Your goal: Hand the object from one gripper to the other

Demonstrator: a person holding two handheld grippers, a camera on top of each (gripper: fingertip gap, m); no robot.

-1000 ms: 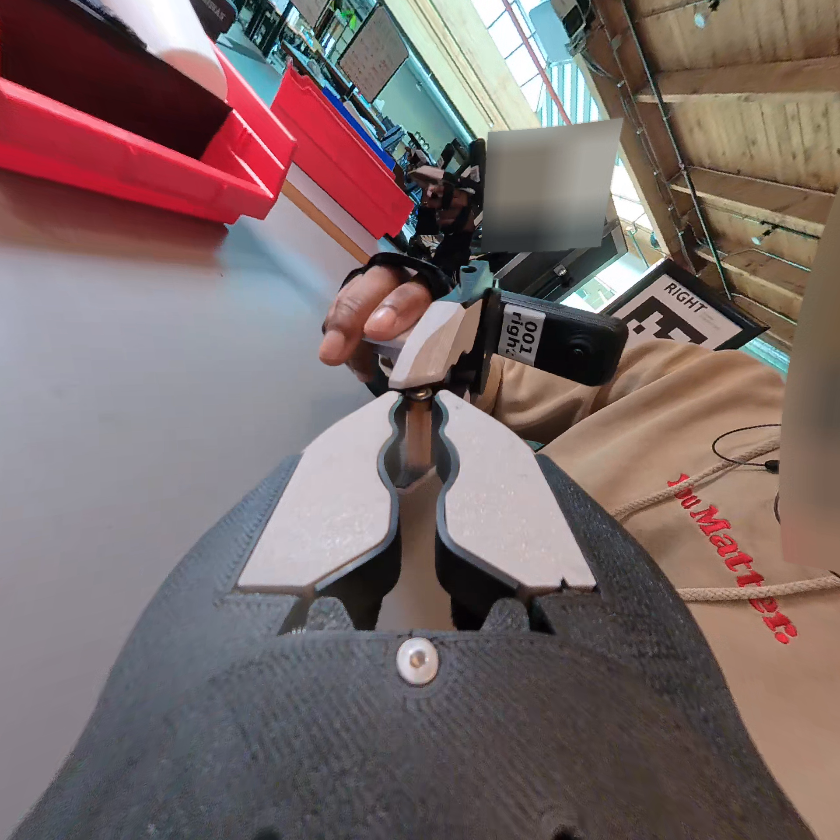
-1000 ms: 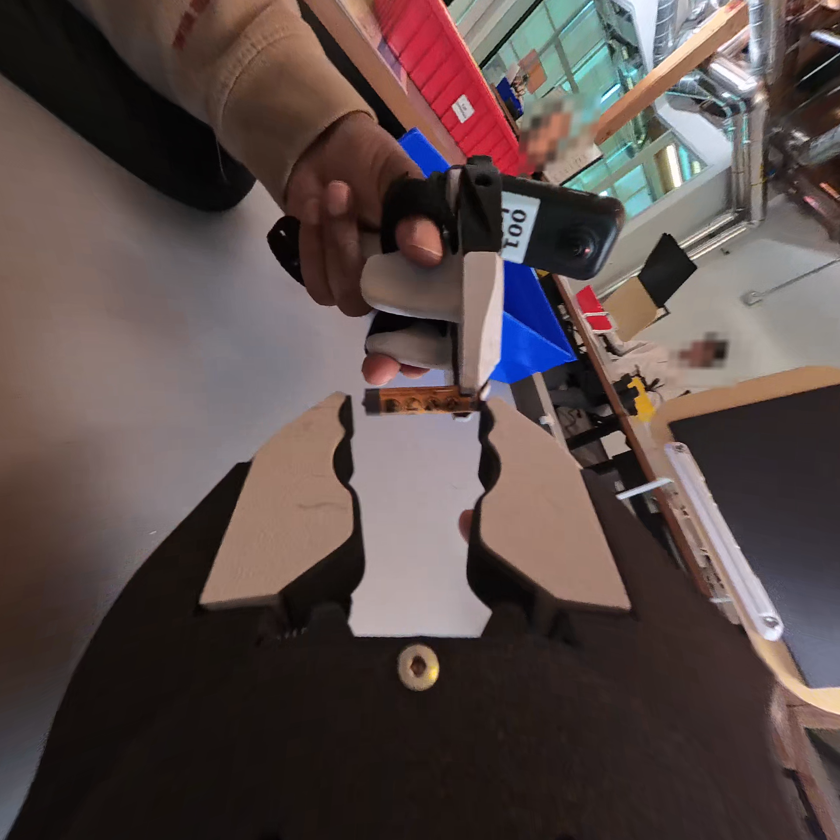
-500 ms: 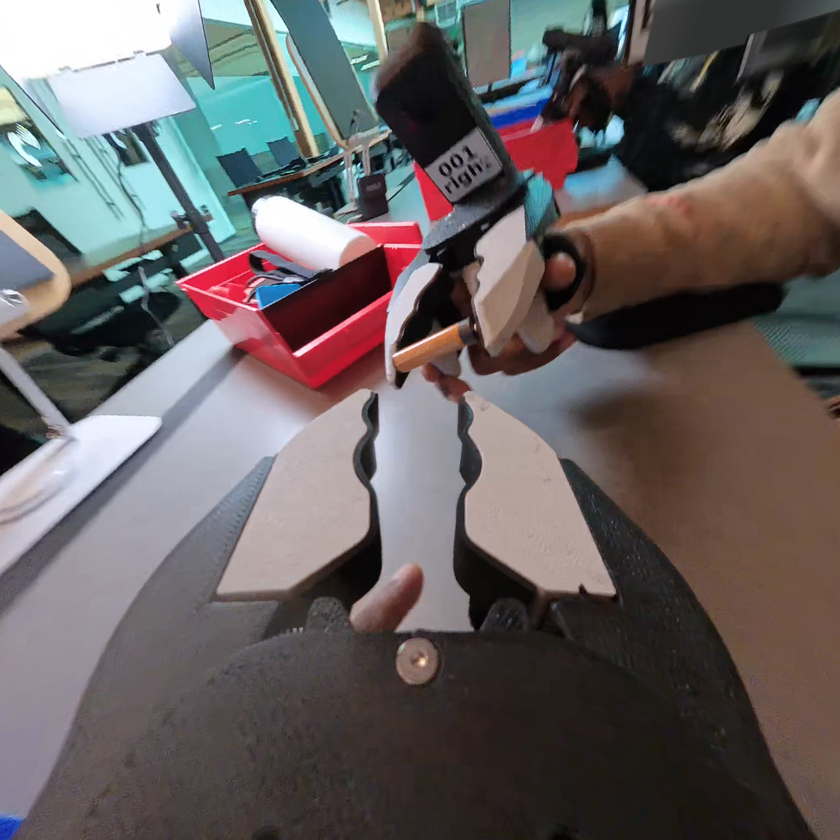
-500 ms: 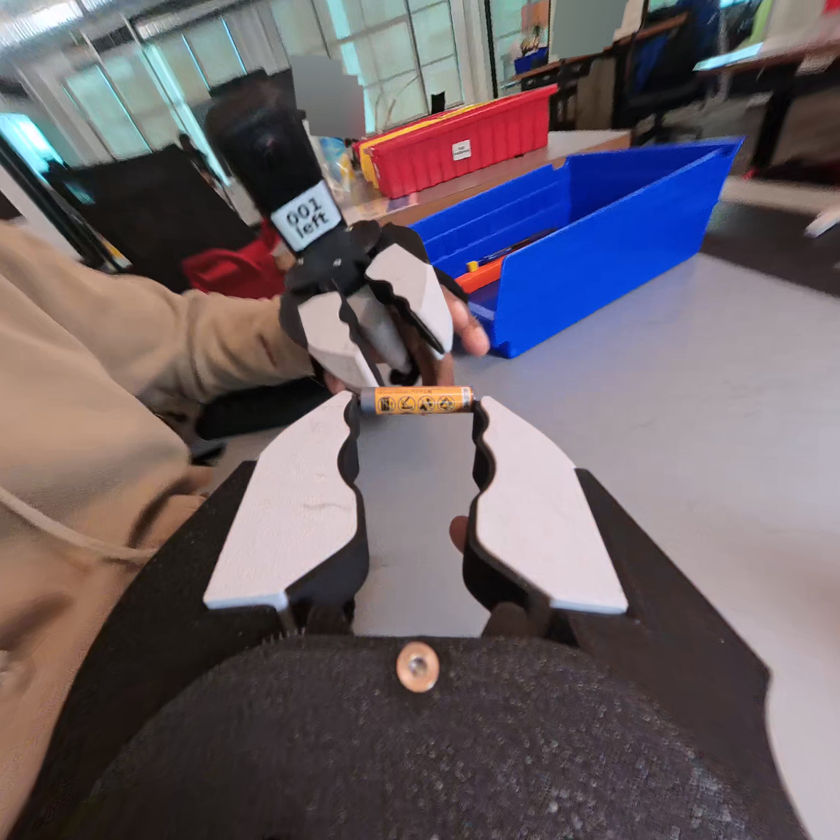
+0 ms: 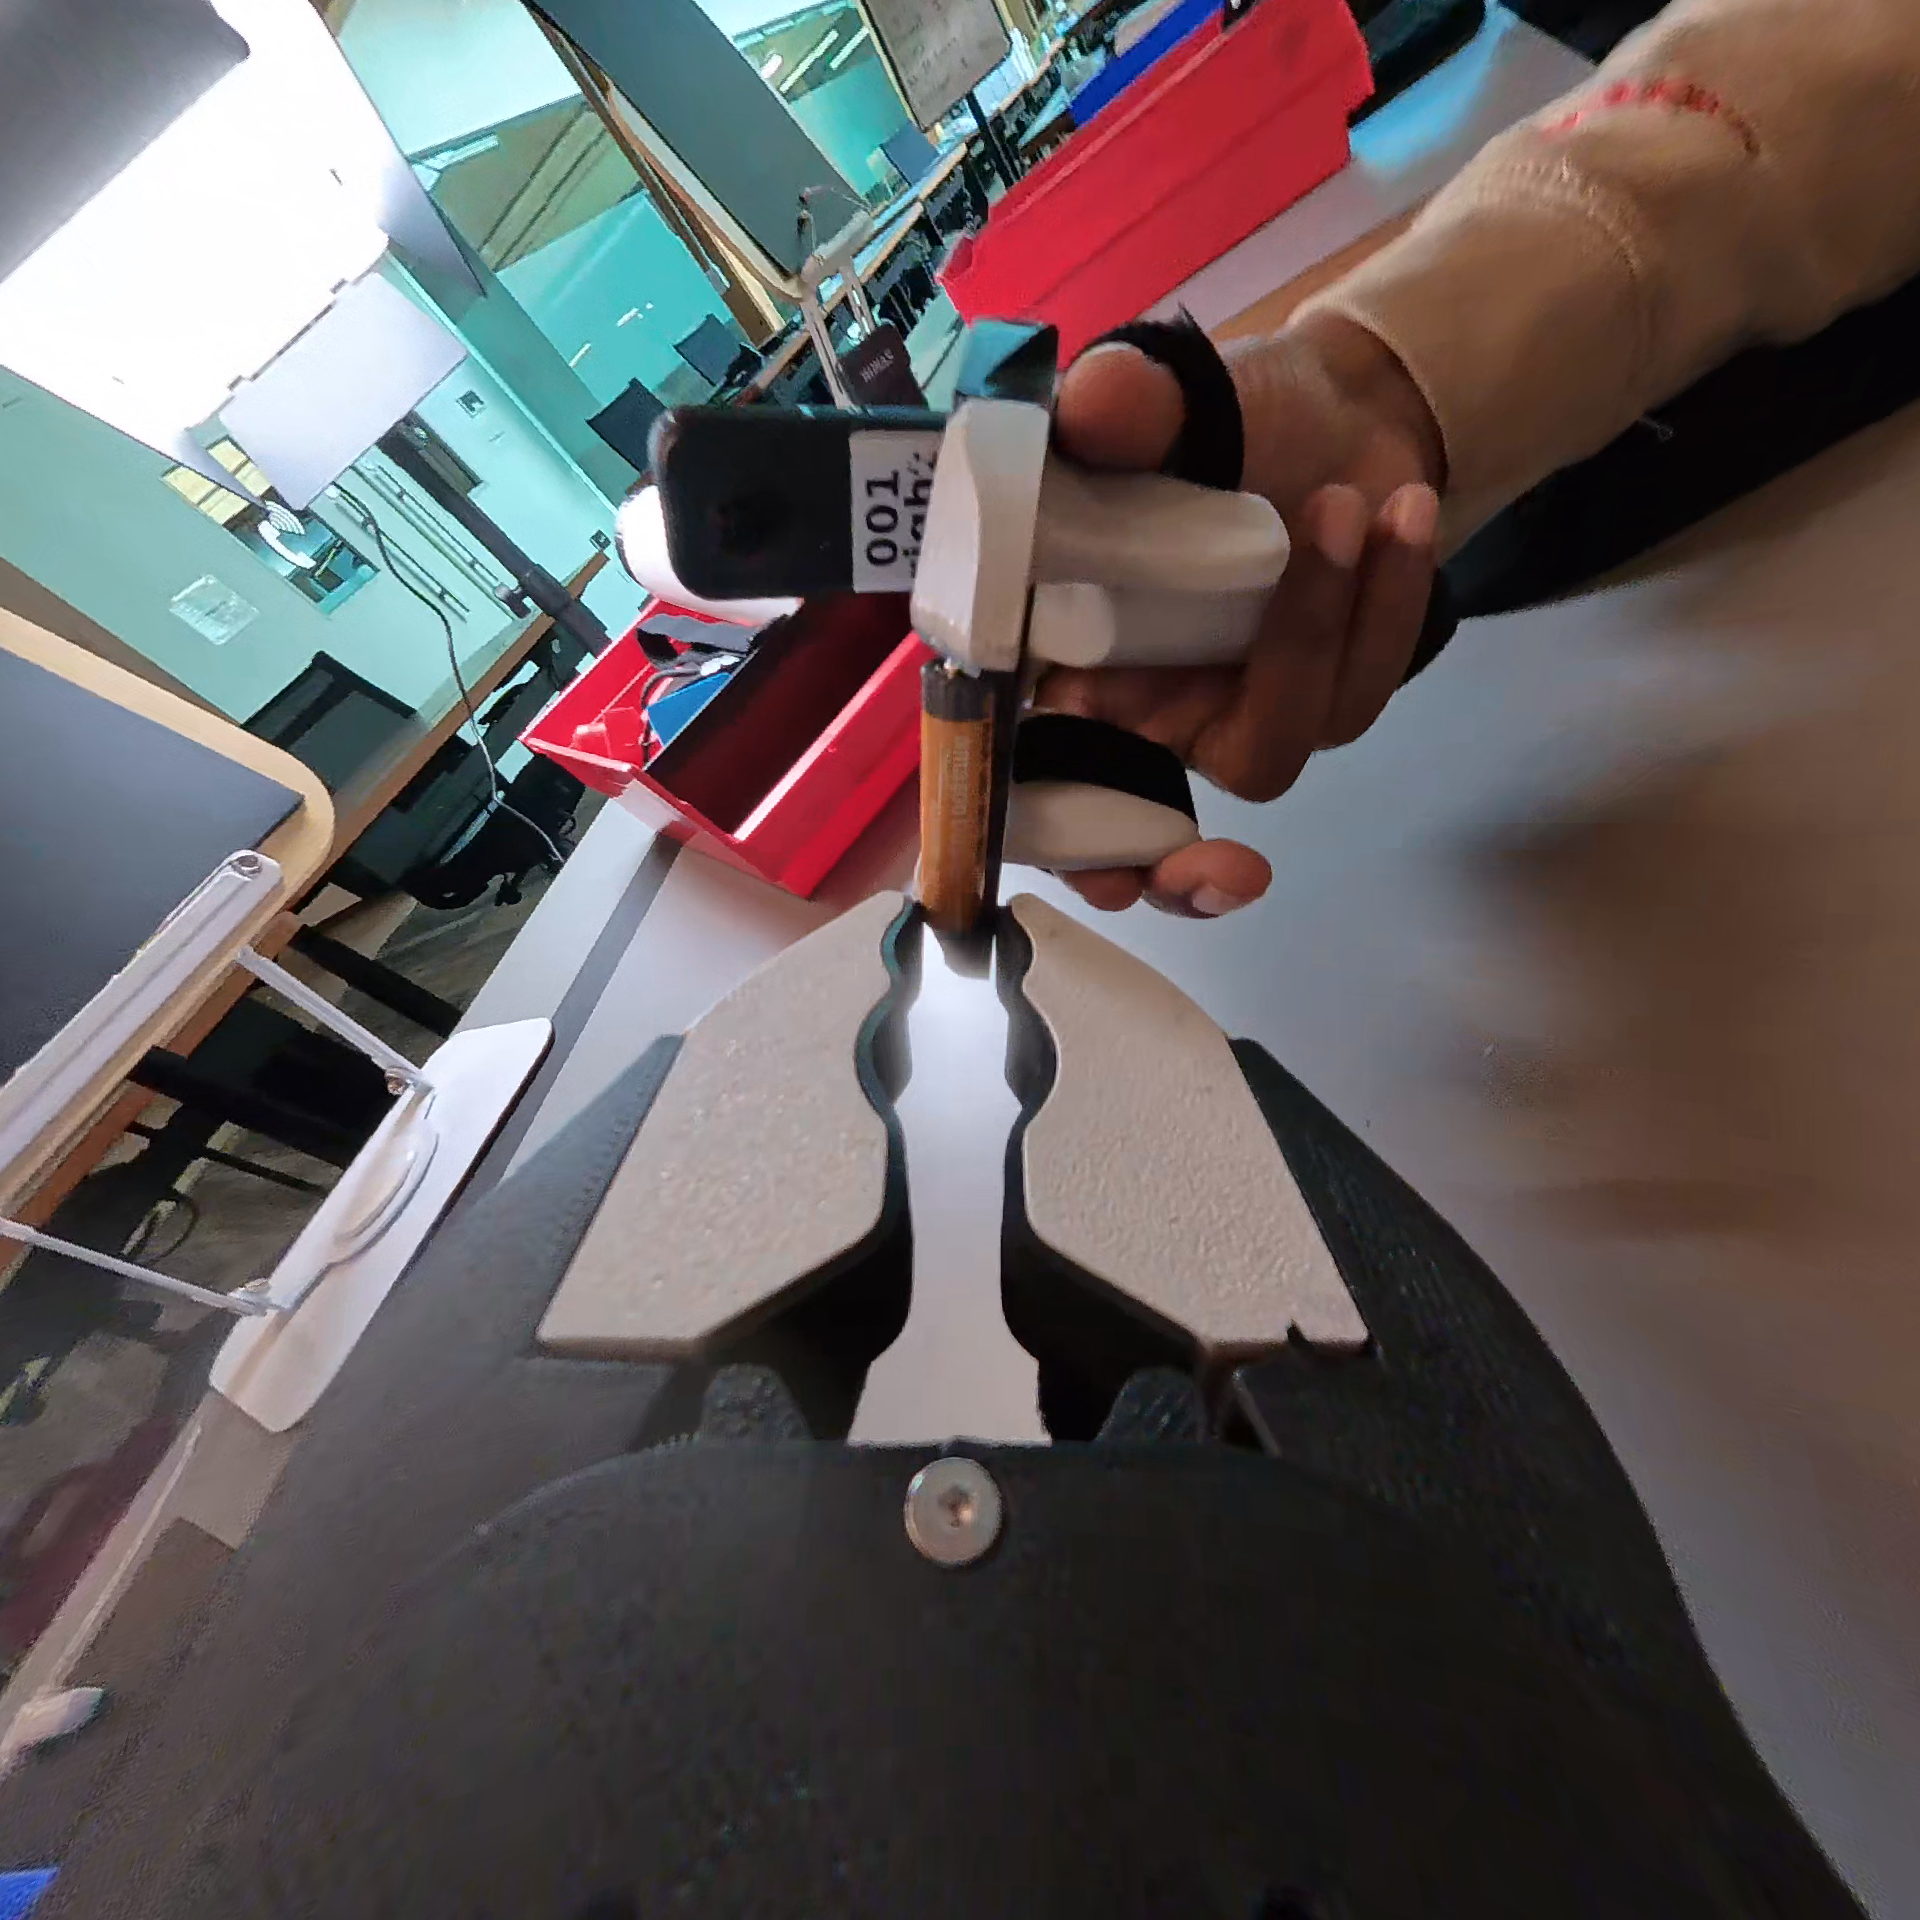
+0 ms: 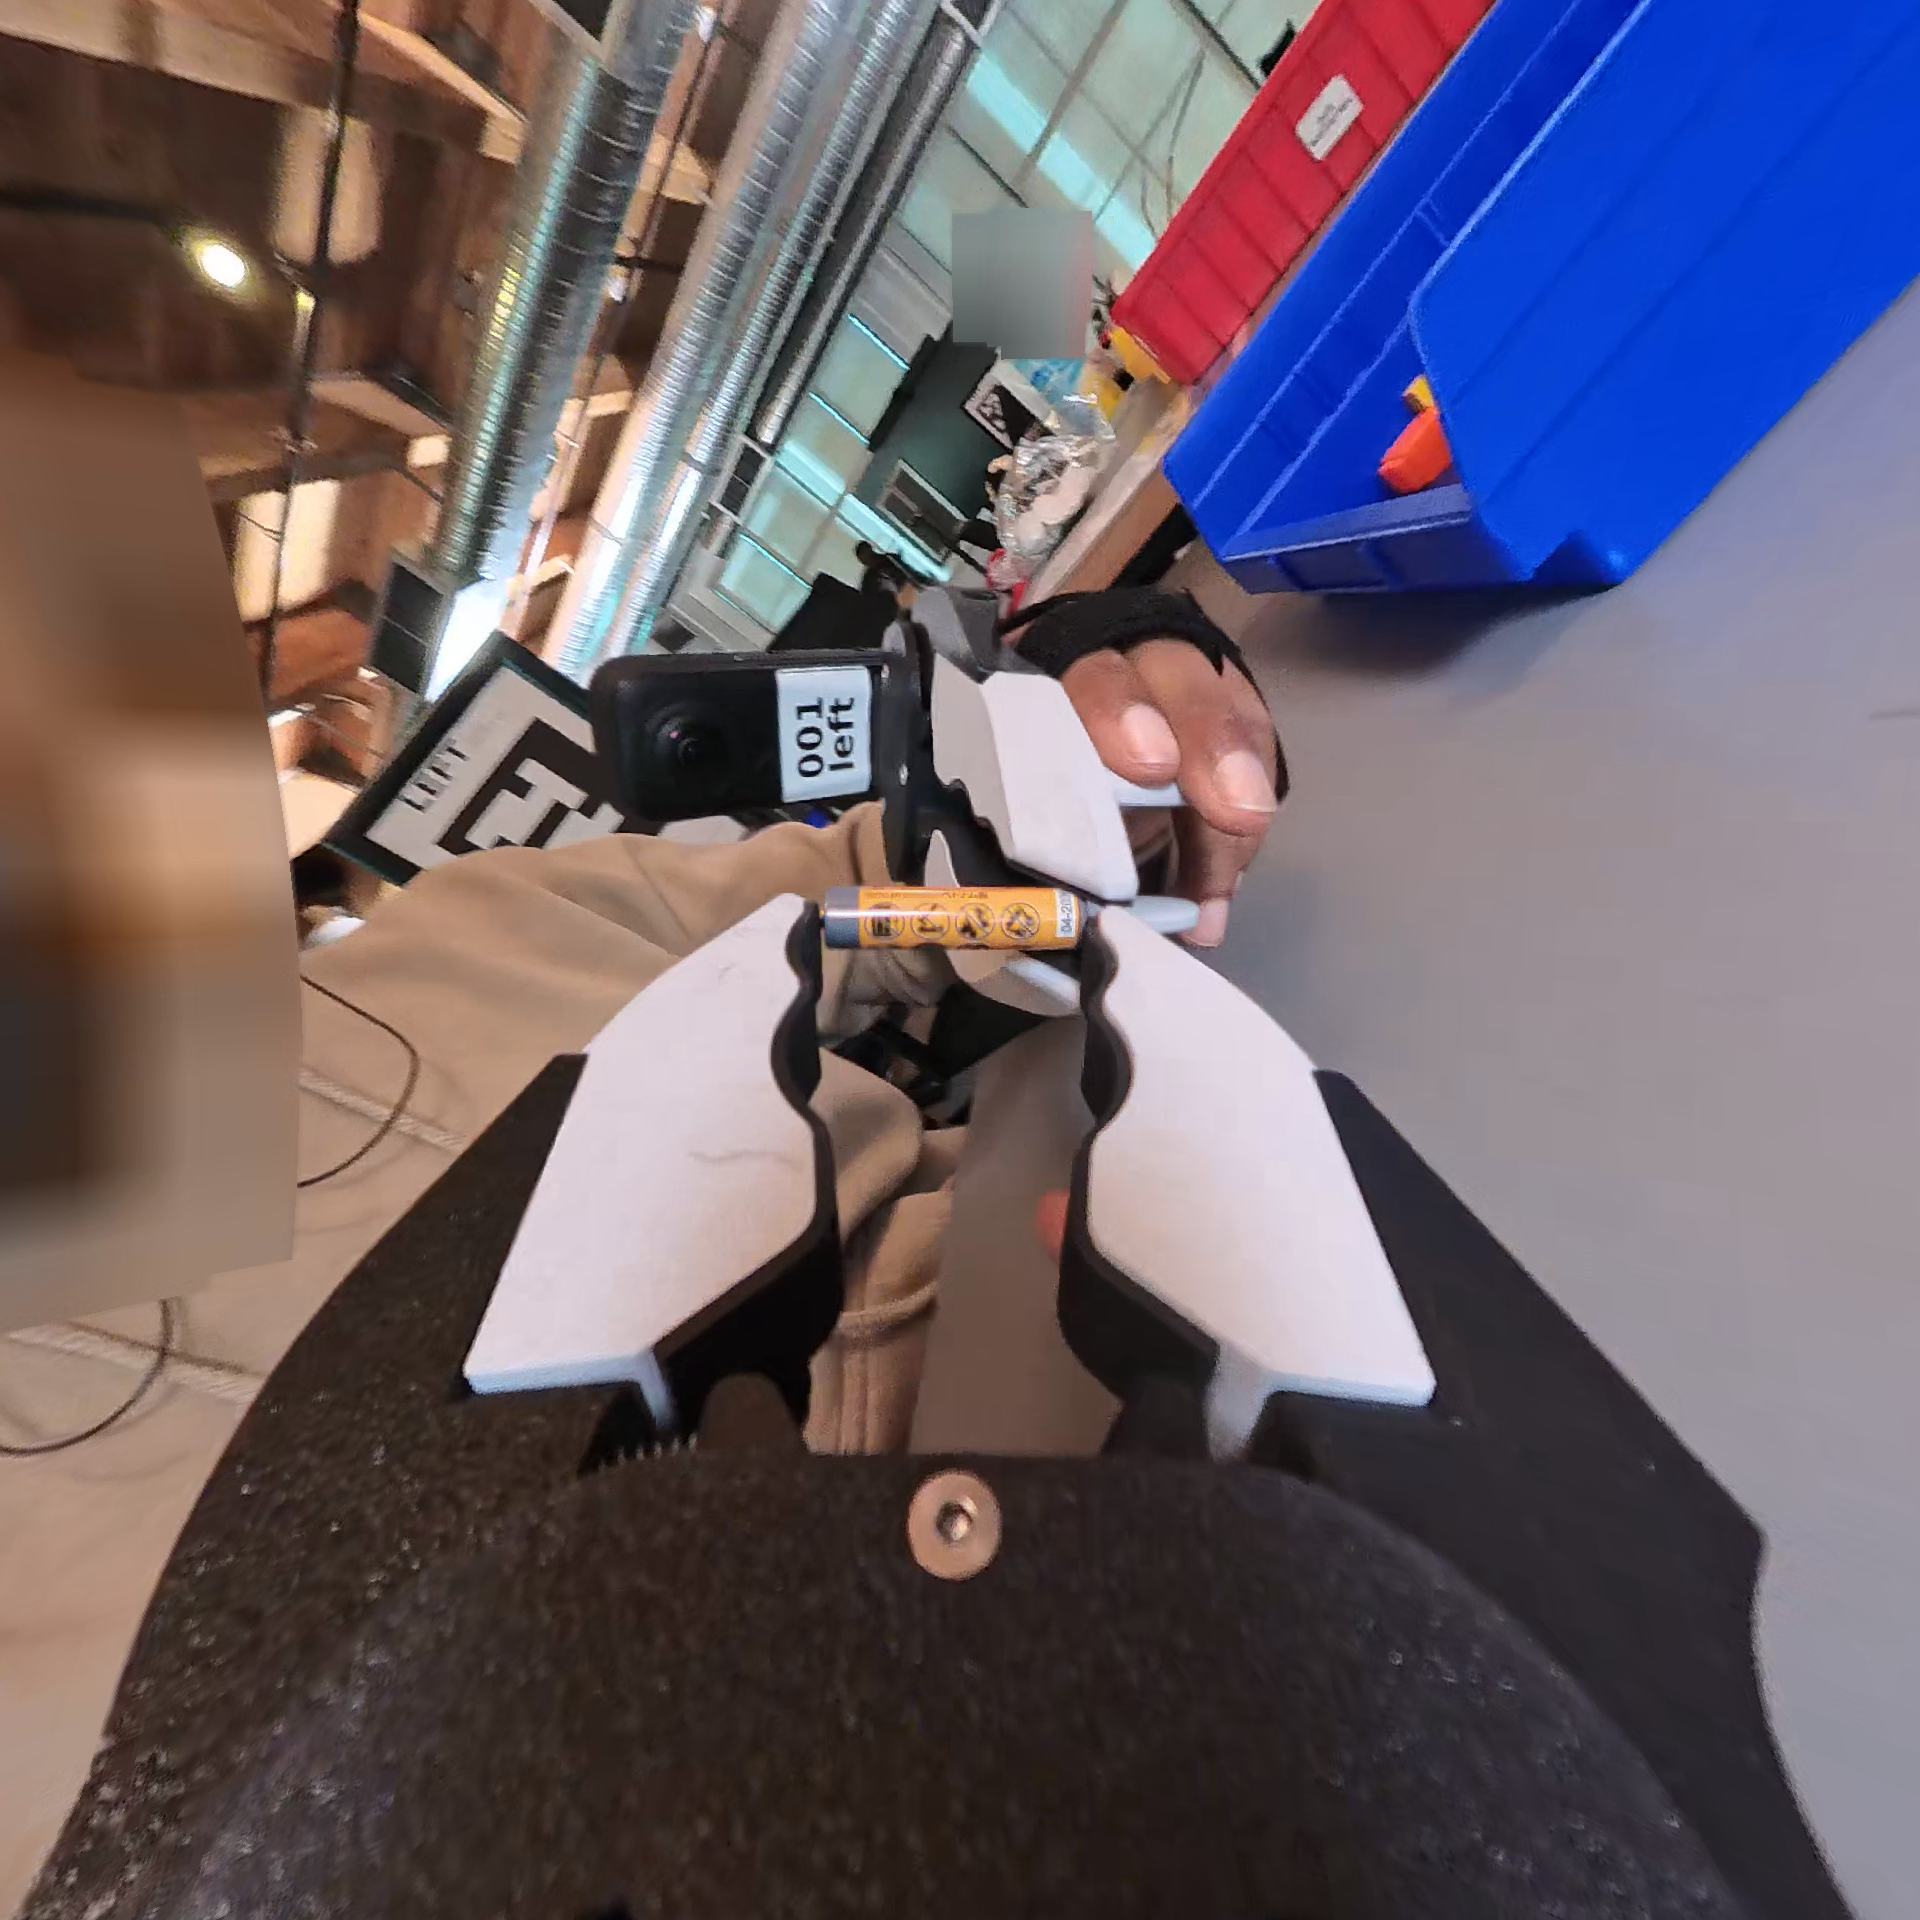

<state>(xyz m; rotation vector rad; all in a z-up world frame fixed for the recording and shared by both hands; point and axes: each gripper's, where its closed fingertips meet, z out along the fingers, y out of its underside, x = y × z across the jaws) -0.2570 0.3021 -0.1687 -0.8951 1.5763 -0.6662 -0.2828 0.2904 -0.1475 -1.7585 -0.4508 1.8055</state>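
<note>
I have the battery [image 6: 954, 918] pinched end to end between the tips of my right claw [image 6: 951, 925], lying crosswise over the gap, well above the grey worktop [image 6: 1558, 935]. My left claw [image 5: 954, 920] meets the battery at one end: in the left wrist view the cell stands upright, its lower end just inside the left claw's tips, its upper end up against my right claw's finger [image 5: 977, 551]. The left claw's jaws stand narrowly apart, close on either side of the cell; I cannot tell whether they press on it yet. The risk, as I judge it, lies in that end-to-end hold. The cell is round, smooth and held only at its two caps, so a sideways nudge from the left claw could pop it out and send it rolling across the worktop. Letting go with the right claw before the left has truly closed would drop it the same way. The left claw holds only the very end of the battery, a shallow bite that could let it swing or slip. The blue bin [image 6: 1558, 364] sits well beyond the battery.
</note>
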